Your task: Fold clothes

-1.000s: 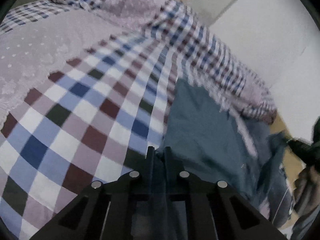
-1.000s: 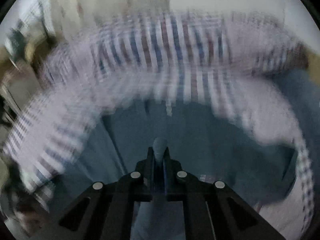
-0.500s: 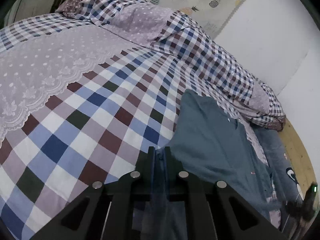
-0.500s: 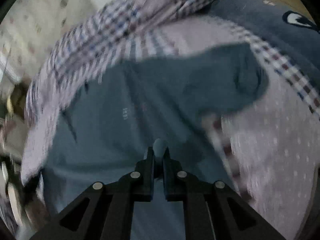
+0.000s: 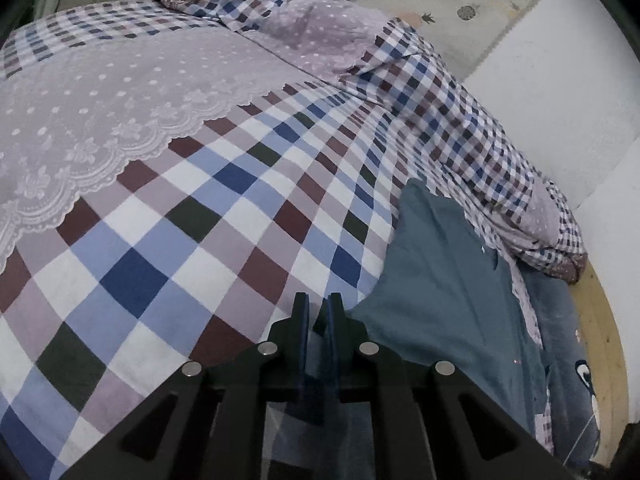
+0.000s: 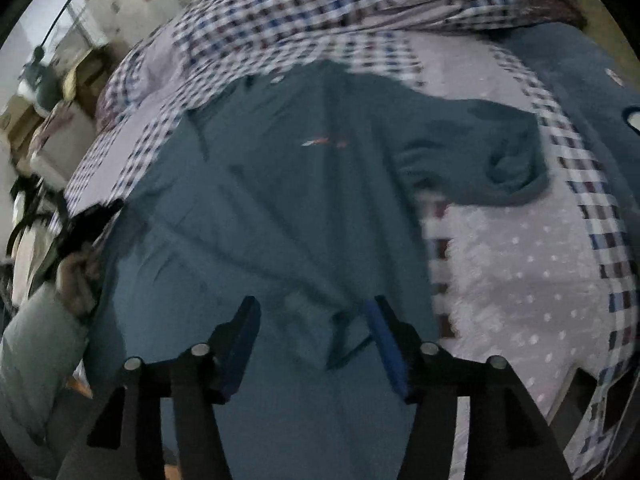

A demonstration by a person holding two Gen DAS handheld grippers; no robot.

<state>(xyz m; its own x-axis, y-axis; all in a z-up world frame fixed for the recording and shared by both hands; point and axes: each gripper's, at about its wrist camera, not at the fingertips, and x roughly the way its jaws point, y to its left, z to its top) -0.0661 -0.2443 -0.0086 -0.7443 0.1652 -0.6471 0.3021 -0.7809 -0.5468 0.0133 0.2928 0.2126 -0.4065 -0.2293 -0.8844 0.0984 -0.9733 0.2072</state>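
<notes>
A teal shirt (image 5: pixel 440 300) lies spread on the checked bedspread (image 5: pixel 200 220), at the lower right of the left wrist view. My left gripper (image 5: pixel 318 314) is shut on the shirt's near corner, and a bit of teal cloth shows between its fingers. In the right wrist view the teal shirt (image 6: pixel 260 200) fills the middle, with one sleeve (image 6: pixel 480 156) bent out to the right. My right gripper (image 6: pixel 314 320) hovers open over the shirt's lower part, with nothing between its fingers. The left gripper (image 6: pixel 86 220) and the hand holding it appear at the shirt's left edge.
A bunched checked quilt (image 5: pixel 460 120) runs along the white wall (image 5: pixel 560 100). A dark blue blanket (image 6: pixel 580 80) with a cartoon print lies past the sleeve, beside the wooden bed edge (image 5: pixel 604 340). A person's pale sleeve (image 6: pixel 32 340) is at the lower left. Room furniture (image 6: pixel 40 92) stands beyond.
My right gripper has opened and let go of the shirt, which now lies flat on the bed. The left gripper keeps its hold and has barely moved.
</notes>
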